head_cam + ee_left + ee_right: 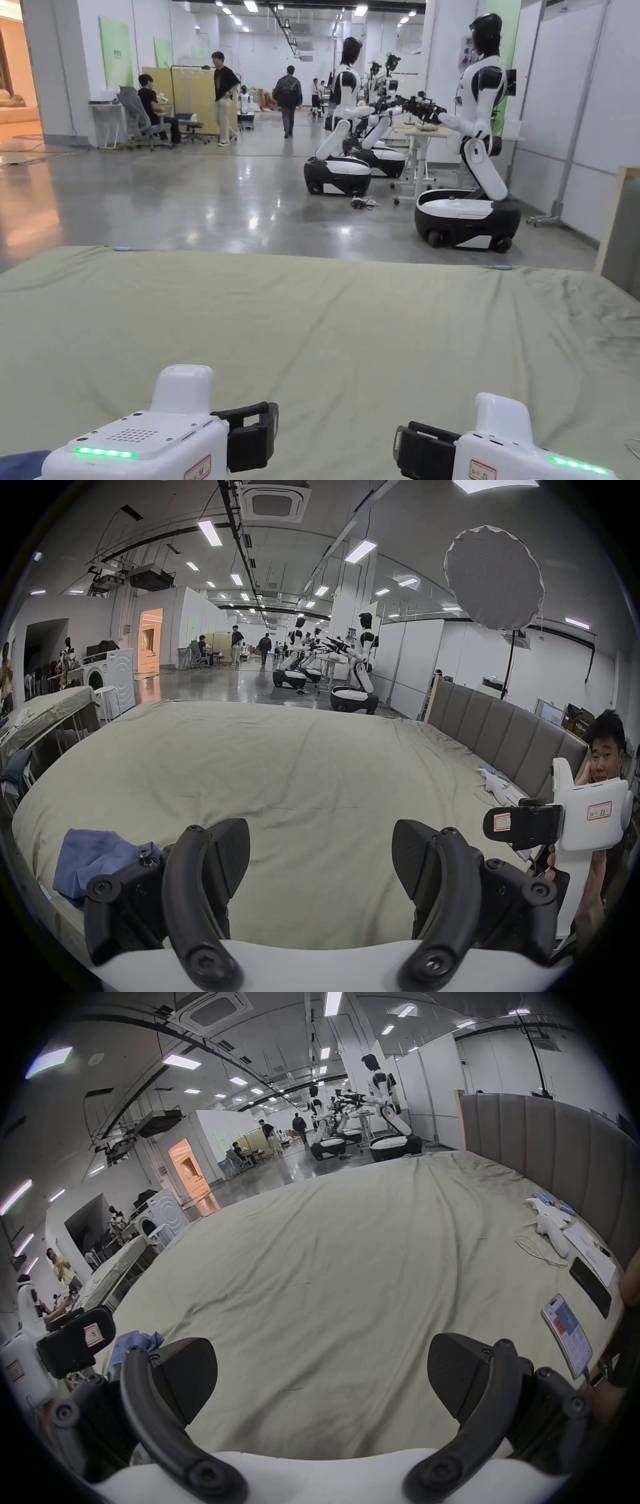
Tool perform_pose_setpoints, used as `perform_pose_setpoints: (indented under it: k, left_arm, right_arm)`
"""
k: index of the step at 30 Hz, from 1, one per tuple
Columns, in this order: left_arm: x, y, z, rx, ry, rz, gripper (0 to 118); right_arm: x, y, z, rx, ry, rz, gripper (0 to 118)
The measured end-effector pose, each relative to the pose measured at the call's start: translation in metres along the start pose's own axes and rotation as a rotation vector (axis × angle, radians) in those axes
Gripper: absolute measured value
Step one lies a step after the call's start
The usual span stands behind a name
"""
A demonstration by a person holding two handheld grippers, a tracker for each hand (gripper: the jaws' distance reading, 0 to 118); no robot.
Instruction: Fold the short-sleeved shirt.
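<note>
A crumpled blue shirt [93,857] lies on the near left corner of the green bed sheet [311,764]; its blue edge also shows in the right gripper view [138,1342] and at the head view's bottom left corner [22,462]. My left gripper [320,830] is open over bare sheet, just right of the shirt, with nothing between its jaws. To its right, my right gripper [322,1348] is open too, over bare sheet. Both white gripper housings, left [144,437] and right [519,450], sit side by side at the near edge of the bed.
A grey padded headboard [554,1148] runs along the bed's right side. Two phones [568,1338], papers and white items [550,1231] lie on the sheet beside it. A person [606,757] sits at the right. Humanoid robots [469,156] and several people stand beyond the bed.
</note>
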State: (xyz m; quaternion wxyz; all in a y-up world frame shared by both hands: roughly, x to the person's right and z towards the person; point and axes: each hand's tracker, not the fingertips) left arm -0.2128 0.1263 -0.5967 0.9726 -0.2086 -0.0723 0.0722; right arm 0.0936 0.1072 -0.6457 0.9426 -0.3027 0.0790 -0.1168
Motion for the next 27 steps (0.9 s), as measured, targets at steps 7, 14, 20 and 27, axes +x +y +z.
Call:
perform_pose_setpoints:
  k: [7,14,20,27]
  left_arm:
    - [0.002,-0.003,0.002,-0.004,-0.009,-0.011,85]
    - [0.004,-0.002,0.002,0.006,0.01,-0.01,85]
    - [0.007,-0.003,0.002,0.011,-0.005,-0.008,85]
    - [0.01,-0.002,0.0,0.018,-0.006,-0.004,85]
  right_arm:
    - [-0.006,-0.002,-0.002,-0.006,-0.013,0.042,118]
    - [-0.004,0.0,0.0,-0.015,0.026,0.012,118]
    - [0.006,-0.002,-0.007,-0.001,0.074,-0.048,118]
    - [-0.002,0.0,-0.019,-0.002,-0.132,-0.015,118]
